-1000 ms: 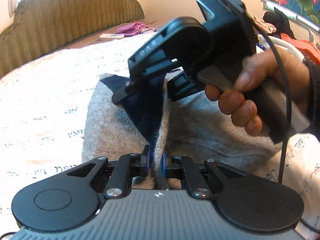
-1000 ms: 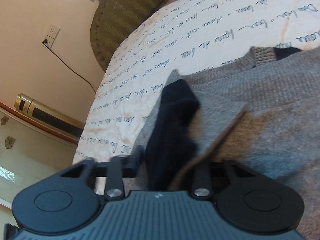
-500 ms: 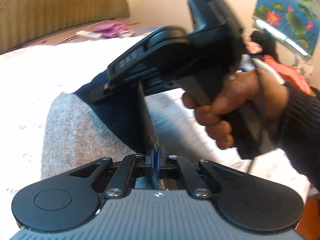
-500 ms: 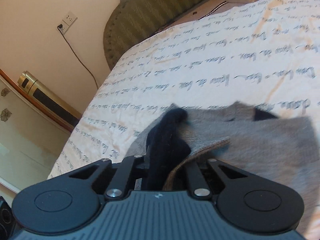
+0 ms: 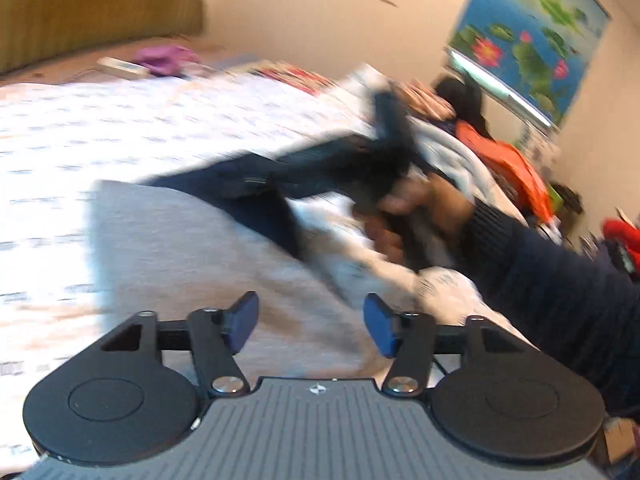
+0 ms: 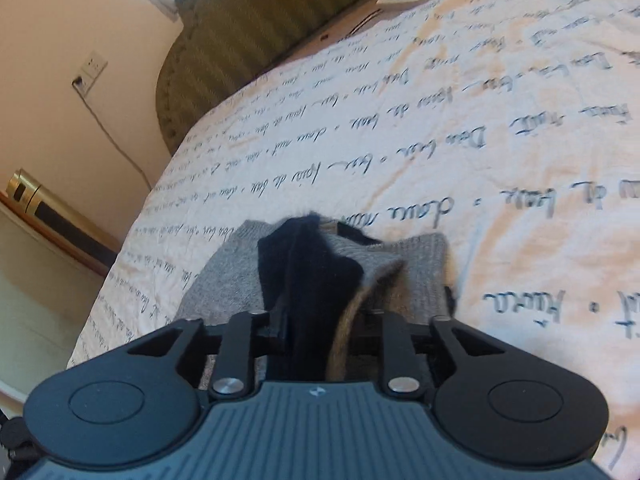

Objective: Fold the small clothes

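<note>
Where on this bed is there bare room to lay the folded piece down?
Bare sheet stretches wide between the grey garment and the striped headboard, and left of the garment in the left wrist view. It is crowded toward the heap of clothes beyond the right gripper, and near the purple cloth and remote.

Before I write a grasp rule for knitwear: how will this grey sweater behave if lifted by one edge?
Probably floppy: the grey sweater bunches and curls where it sits between the right gripper jaws. Likely light, since it drapes in soft folds on the bedsheet. It should sag rather than hold shape.
</note>
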A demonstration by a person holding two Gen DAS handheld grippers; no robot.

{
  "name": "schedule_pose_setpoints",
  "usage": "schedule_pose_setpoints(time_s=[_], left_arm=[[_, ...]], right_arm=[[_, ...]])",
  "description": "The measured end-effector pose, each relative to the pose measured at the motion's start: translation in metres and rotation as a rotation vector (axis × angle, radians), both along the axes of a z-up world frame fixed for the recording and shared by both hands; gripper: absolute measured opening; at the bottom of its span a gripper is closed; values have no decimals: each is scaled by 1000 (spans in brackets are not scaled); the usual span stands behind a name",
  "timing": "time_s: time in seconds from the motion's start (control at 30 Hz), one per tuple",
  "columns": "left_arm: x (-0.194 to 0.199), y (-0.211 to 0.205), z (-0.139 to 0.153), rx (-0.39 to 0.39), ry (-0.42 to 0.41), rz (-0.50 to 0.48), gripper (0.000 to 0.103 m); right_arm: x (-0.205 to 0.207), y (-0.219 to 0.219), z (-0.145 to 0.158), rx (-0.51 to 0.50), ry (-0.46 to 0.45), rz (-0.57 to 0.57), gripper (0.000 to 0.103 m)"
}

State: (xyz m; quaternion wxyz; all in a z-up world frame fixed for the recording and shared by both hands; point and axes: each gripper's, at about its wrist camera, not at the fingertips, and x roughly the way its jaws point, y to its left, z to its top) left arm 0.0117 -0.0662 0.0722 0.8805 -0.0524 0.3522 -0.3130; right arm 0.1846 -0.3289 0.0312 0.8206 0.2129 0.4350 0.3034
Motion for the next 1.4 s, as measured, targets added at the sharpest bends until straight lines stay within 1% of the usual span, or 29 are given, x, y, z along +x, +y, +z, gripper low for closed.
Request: schedule_pose_setpoints(time_s=[0.03, 0.07, 0.1, 0.17, 0.2, 0.27, 0.33, 0.43, 0.5, 0.53, 0.6, 0.63, 0.67, 0.73, 0.8, 0.83, 0.9, 0.93, 0.97, 1.03, 1.07, 1.1, 1.13, 1.17, 1.2, 1.23, 1.3, 1.37, 1.4], left_arm=[[-1, 5, 2, 5, -6, 34, 66], [-12, 19, 10, 5, -5, 75, 69], [-15, 30, 10, 1, 0, 118, 71], [-14, 52, 6, -3, 25, 222, 76], [-11, 59, 0, 0, 53, 259, 76], [-9, 68, -10, 0, 120, 306, 76], [-8, 70, -19, -2, 168, 308, 76], [-11, 65, -27, 7, 195, 297, 76], [-7, 68, -36, -7, 220, 282, 77], [-6, 66, -38, -11, 238, 272, 77], [3, 60, -52, -9, 260, 258, 77], [2, 57, -54, 6, 260, 257, 77], [3, 54, -55, 22, 261, 254, 77], [0, 51, -53, 27, 248, 227, 77], [-4, 49, -52, 43, 237, 204, 83], [-5, 48, -54, 56, 233, 195, 87], [-5, 47, -60, 76, 231, 188, 87], [-5, 46, -61, 81, 229, 187, 87], [-6, 47, -60, 80, 225, 183, 87], [-3, 51, -52, 67, 211, 171, 87], [-1, 55, -46, 59, 194, 177, 87], [2, 60, -40, 48, 176, 194, 87], [8, 66, -35, 25, 166, 218, 87], [15, 73, -32, -10, 169, 247, 88], [24, 80, -29, -59, 188, 285, 88], [34, 86, -30, -114, 213, 316, 88], [57, 94, -37, -243, 269, 356, 89], [75, 94, -46, -273, 334, 421, 88], [83, 93, -52, -295, 362, 430, 88]], right_arm=[[-6, -8, 3, 8, -13, -31, 41], [-14, -18, 5, 27, -24, -63, 51], [-22, -30, 7, 58, -32, -107, 54], [-45, -47, 10, 122, -40, -151, 54], [-58, -51, 11, 153, -40, -149, 54], [-87, -52, 12, 165, -38, -121, 54], [-113, -45, 12, 137, -26, -76, 54], [-139, -34, 8, 79, 11, -34, 54], [-150, -24, 2, 26, 30, 1, 54], [-154, -17, -1, -12, 36, 17, 52], [-161, -5, -7, -62, 35, 48, 33], [-160, 1, -11, -69, 46, 68, 10], [-161, 4, -11, -76, 41, 74, 9], [-169, 6, -1, -102, -10, 86, 8], [-175, -1, 8, -97, -26, 87, 8], [-176, -6, 6, -106, -16, 74, 8], [-175, -15, -11, -135, 37, 43, 8], [-176, -18, -19, -102, 54, 37, 8], [-175, -19, -21, -69, 59, 25, 10], [-174, -18, -15, -35, 55, 11, 14], [-171, -18, -10, -27, 53, 18, 23], [-169, -22, -2, -16, 38, 14, 28], [-167, -30, 7, 9, 2, -10, 40], [-162, -43, 16, 57, -37, -49, 59], [-155, -52, 22, 105, -60, -92, 70], [-145, -59, 27, 153, -80, -138, 76], [-118, -65, 27, 233, -82, -182, 76], [-85, -62, 18, 234, -33, -241, 76], [-70, -57, 13, 221, -13, -245, 76]])
